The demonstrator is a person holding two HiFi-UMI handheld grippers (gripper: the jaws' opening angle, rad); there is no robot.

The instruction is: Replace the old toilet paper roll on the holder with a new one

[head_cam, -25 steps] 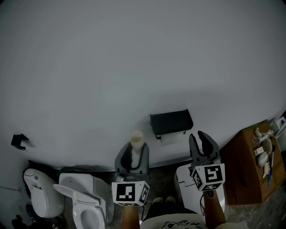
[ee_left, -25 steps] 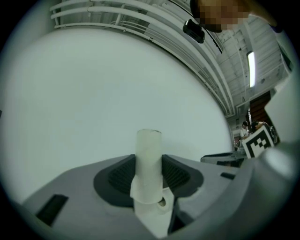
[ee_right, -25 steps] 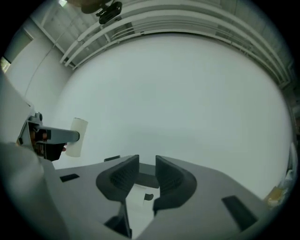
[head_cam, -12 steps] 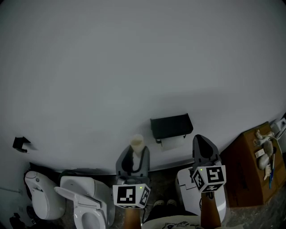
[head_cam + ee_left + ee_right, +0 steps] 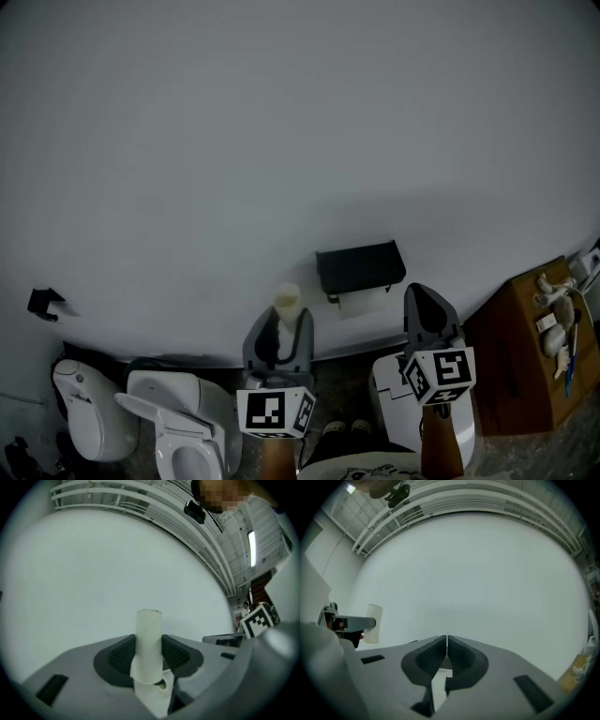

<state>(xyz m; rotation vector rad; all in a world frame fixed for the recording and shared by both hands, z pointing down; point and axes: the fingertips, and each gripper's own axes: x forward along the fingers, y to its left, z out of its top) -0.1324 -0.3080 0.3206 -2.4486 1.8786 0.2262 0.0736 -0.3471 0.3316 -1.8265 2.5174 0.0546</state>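
The black paper holder [image 5: 361,267] is fixed to the white wall, with a white roll [image 5: 363,300] showing under its cover. My left gripper [image 5: 279,323] [image 5: 149,654] is shut on an old cardboard tube [image 5: 287,300] [image 5: 148,641], which stands upright between the pads and carries a scrap of paper. It is held left of and below the holder. To the right, my right gripper [image 5: 424,295] [image 5: 447,641] has just closed; its jaws meet with nothing between them. The right gripper view also shows the tube [image 5: 373,623] at its left.
A white toilet [image 5: 178,427] with its lid up stands at lower left, beside a white unit [image 5: 80,408]. A white bin [image 5: 392,394] is below the right gripper. A brown cardboard box [image 5: 520,361] with small items on top stands at right. A black hook [image 5: 42,302] is on the wall.
The right gripper's jaws went from spread apart to shut, empty. The left gripper and its tube kept still.
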